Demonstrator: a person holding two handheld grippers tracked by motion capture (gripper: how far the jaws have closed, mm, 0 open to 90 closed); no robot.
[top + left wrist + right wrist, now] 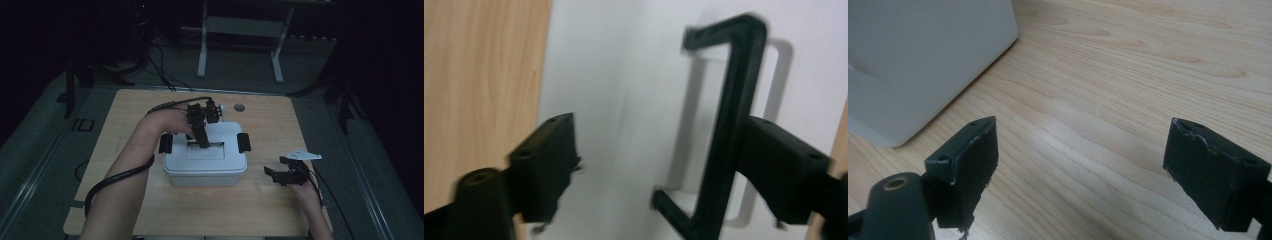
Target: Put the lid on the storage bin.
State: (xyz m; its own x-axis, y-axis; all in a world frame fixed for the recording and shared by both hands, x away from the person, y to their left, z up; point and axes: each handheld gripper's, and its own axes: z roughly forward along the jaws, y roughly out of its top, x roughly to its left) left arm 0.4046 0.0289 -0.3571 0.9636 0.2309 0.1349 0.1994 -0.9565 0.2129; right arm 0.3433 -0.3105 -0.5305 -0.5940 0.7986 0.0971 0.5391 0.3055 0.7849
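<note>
A white lidded box [205,167] stands in the middle of the wooden table [130,110], with a black clip on each side, one on the left [165,143] and one on the right [243,142]. My left gripper [202,141] points down onto the lid. In the left gripper view my left gripper [659,135] has its jaws wide apart over the white lid [624,100], and the lid's black handle [729,125] lies against the inner face of the right-hand jaw. My right gripper [279,166] rests low over the table to the right of the box, open, with bare wood between the jaws of the right gripper [1083,135]. The box corner [923,60] shows to its left.
A small round grey disc [239,107] lies near the table's far edge, beside a small white object [225,108]. The left gripper's cable [115,177] loops over the table's left part. A white desk frame [202,45] stands on the floor beyond the table.
</note>
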